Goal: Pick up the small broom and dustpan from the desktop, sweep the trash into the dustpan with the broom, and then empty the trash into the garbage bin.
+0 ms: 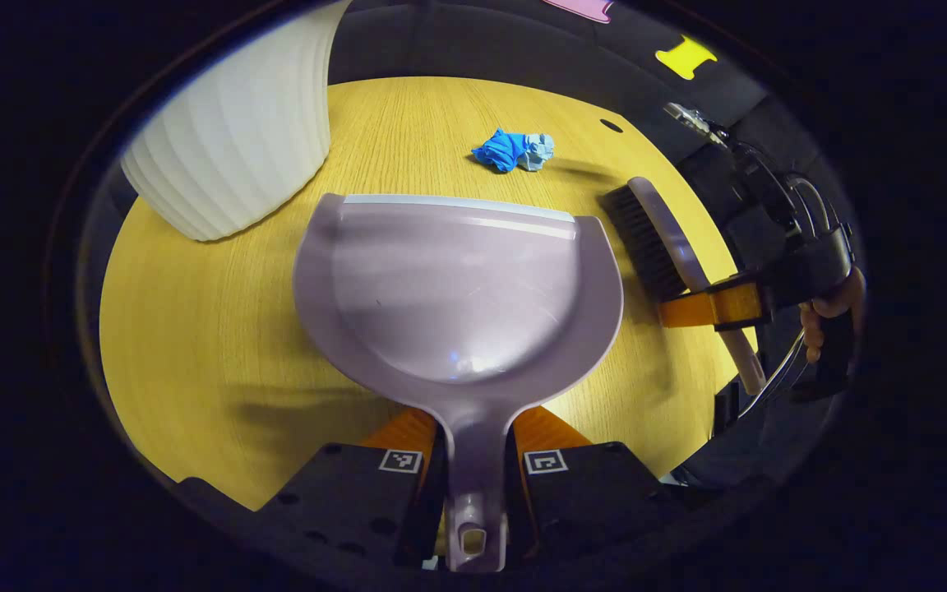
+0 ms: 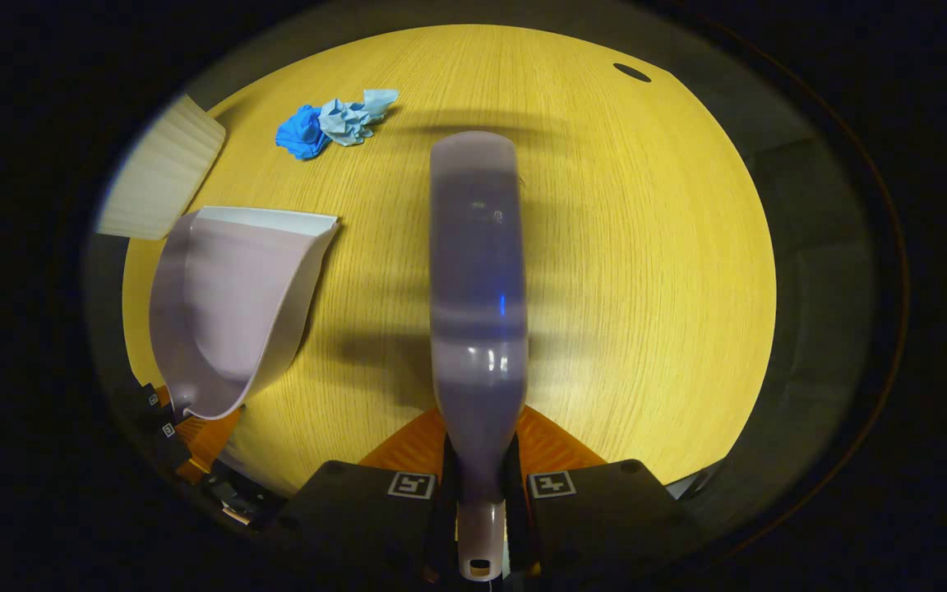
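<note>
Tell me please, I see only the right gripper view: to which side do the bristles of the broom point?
Observer: In the left gripper view, the broom's dark bristles point sideways, toward the dustpan.
Operator: Is the dustpan held well?
Observer: Yes. Its handle sits between the two fingers of the left tongs, and both press on it.
</note>
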The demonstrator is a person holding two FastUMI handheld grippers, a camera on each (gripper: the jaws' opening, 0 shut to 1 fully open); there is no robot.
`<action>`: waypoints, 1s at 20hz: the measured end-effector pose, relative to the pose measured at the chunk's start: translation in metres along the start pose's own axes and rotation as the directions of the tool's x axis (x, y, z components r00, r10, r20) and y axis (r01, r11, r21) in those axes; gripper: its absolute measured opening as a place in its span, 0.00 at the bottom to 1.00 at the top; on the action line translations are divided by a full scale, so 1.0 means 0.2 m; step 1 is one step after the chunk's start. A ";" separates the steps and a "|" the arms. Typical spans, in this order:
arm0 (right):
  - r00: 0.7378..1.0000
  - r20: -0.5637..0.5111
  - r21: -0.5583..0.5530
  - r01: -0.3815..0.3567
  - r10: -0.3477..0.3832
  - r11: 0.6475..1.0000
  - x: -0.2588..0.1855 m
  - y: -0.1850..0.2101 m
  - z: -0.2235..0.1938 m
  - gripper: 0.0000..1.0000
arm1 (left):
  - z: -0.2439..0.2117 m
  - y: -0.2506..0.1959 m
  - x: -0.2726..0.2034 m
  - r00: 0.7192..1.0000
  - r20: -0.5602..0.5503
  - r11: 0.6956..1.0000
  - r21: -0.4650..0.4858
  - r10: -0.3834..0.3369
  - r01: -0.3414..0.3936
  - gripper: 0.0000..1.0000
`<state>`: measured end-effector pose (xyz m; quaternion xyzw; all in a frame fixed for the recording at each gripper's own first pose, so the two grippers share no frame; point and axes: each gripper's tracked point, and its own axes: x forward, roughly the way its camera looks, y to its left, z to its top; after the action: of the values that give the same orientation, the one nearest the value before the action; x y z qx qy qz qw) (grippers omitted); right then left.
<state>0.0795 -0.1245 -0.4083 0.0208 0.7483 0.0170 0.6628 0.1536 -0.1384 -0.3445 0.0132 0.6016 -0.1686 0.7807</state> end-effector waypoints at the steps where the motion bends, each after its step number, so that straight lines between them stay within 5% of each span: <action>1: 1.000 0.009 0.009 0.002 -0.002 1.000 -0.01 -0.02 0.05 0.28 | 0.00 0.01 -0.01 1.000 -0.007 1.000 0.004 0.008 -0.008 0.29; 5: 0.999 0.038 0.003 -0.002 0.002 1.000 -0.03 -0.08 0.32 0.27 | 0.02 0.08 -0.01 0.999 -0.037 1.000 0.010 0.027 -0.026 0.29; 11: 0.995 0.085 -0.176 0.061 -0.047 0.982 0.04 -0.08 0.78 0.27 | 0.07 0.12 -0.05 0.994 -0.101 0.997 0.066 0.046 -0.040 0.30; 16: 0.998 0.066 -0.340 0.041 -0.019 0.940 0.08 0.06 0.90 0.26 | 0.13 0.13 -0.04 0.987 -0.152 0.989 0.143 0.051 -0.029 0.28; 20: 1.000 0.013 -0.535 0.003 0.005 0.845 0.08 0.09 0.82 0.26 | 0.14 0.16 -0.02 0.981 -0.192 0.978 0.211 0.035 0.007 0.29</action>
<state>0.2411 -0.1053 -0.4431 -0.1643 0.7093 0.2251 0.6475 0.1881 -0.1142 -0.3394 0.1164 0.6536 -0.2236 0.7136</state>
